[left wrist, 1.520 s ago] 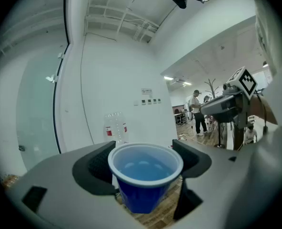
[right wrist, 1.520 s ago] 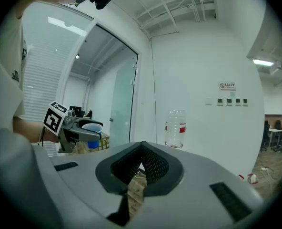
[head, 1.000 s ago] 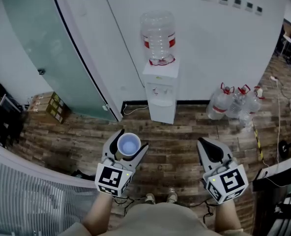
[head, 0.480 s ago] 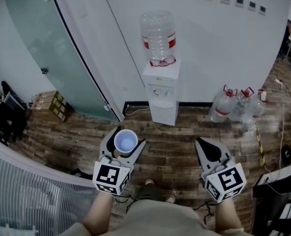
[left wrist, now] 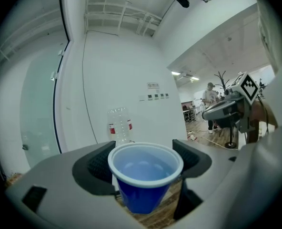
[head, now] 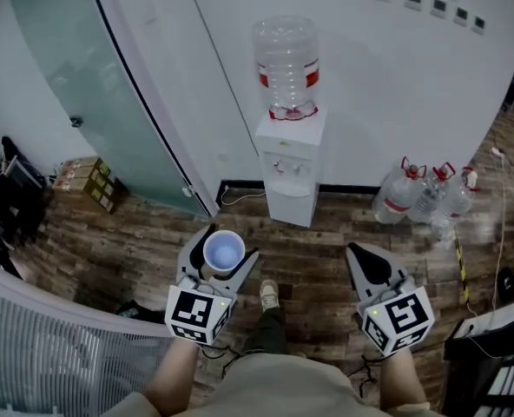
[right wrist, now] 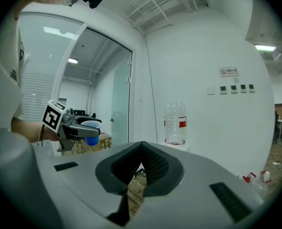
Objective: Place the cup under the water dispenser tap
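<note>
Left tool: jaws wide apart and clamped on the blue cup, one pad against each side of it. Cup upright, mouth up, white rim showing above the pads.

Cup was held over the wooden floor, well apart from the water dispenser. The dispenser stood ahead against the white wall with a clear bottle on top. Tap area not readable in any view.

Right tool: jaws together, nothing between them, level beside the left one.

Spare water jugs stood on the floor right of the dispenser.
</note>
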Motion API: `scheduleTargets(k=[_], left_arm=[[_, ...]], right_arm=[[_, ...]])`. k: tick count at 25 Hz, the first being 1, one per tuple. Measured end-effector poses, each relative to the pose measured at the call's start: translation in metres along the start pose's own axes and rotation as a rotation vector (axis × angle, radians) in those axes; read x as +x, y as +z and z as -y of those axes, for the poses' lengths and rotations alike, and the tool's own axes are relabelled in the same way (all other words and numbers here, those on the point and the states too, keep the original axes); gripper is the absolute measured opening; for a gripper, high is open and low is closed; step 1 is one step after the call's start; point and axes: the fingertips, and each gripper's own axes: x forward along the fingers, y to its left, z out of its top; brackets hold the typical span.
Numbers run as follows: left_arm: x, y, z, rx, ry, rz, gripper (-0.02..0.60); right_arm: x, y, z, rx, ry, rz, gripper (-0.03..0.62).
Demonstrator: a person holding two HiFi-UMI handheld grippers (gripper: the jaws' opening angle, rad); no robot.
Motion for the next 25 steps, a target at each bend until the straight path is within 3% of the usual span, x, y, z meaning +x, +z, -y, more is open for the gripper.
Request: scheduleTargets(k=[11, 25], left_arm=[[0.096, -0.020, -0.067, -0.008, -0.037, -0.023, 0.377], [0.243, -0.041, -0.185, -0.017, -0.122, -0.042, 0.377]], right_arm=[[0.111, 0.005, 0.046, 0.006, -0.006, -0.044, 0.008], [0.290, 0.020, 0.113, 0.059, -0.051, -0.110, 0.006]])
